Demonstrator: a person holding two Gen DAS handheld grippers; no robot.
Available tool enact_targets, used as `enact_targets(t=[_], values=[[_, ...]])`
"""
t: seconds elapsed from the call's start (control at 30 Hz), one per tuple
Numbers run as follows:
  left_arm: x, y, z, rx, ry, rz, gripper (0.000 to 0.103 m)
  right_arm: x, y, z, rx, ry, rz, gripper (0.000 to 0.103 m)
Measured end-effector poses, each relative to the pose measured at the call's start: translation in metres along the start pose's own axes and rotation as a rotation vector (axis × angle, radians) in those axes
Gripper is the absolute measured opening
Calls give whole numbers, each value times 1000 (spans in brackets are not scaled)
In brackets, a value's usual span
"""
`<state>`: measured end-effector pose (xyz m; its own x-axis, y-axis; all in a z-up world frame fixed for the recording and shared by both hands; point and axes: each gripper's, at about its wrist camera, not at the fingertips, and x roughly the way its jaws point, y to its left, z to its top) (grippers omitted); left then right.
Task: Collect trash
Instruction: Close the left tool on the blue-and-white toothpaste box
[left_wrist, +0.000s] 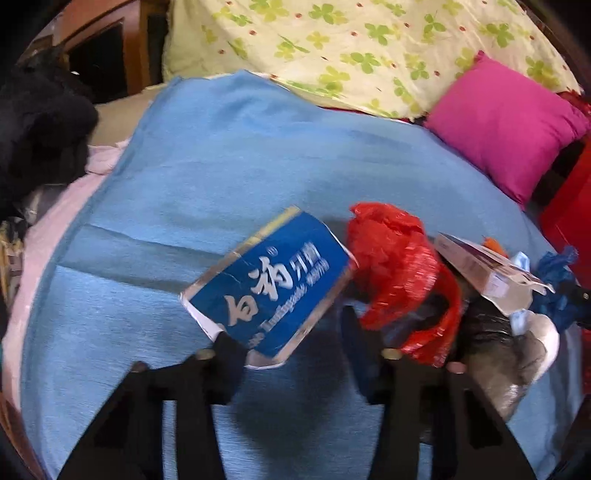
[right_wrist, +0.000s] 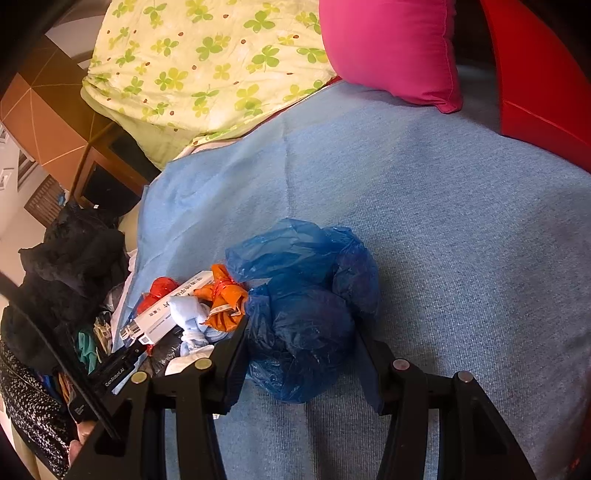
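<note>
In the left wrist view my left gripper (left_wrist: 291, 332) stands open over the blue bed cover; a flattened blue toothpaste box (left_wrist: 269, 288) lies tilted between the fingers, touching the left one. A crumpled red plastic bag (left_wrist: 399, 280) lies by the right finger. A white carton (left_wrist: 484, 269) and grey wrapping sit further right. In the right wrist view my right gripper (right_wrist: 301, 347) is open around a crumpled blue plastic bag (right_wrist: 310, 310). Left of it lie an orange wrapper (right_wrist: 223, 299), the white carton (right_wrist: 170, 310), a pale blue cloth scrap (right_wrist: 192, 321) and red plastic (right_wrist: 160, 290).
A blue cover (right_wrist: 443, 229) spreads over the bed. A pink cushion (right_wrist: 391, 48) and a clover-print quilt (right_wrist: 199, 62) lie at the back. A red object (right_wrist: 543, 85) stands at the right. Dark clothes (right_wrist: 74, 251) pile at the left edge.
</note>
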<state>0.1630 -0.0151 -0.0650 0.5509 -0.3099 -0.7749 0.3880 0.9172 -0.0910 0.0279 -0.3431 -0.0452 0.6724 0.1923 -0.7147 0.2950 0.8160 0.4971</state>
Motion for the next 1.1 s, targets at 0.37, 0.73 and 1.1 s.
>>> enact_targets(t=[0.37,0.73,1.1], values=[[-33,5,8,-11,-71,15,66,1,-2,0,-1,1,3,54],[-30,11,16,24,-83,97,66,2,0,0,-5,-1,-2,54],[-7,1,24,84,-49,125,67,3,3,-1,-21,-3,-9,55]])
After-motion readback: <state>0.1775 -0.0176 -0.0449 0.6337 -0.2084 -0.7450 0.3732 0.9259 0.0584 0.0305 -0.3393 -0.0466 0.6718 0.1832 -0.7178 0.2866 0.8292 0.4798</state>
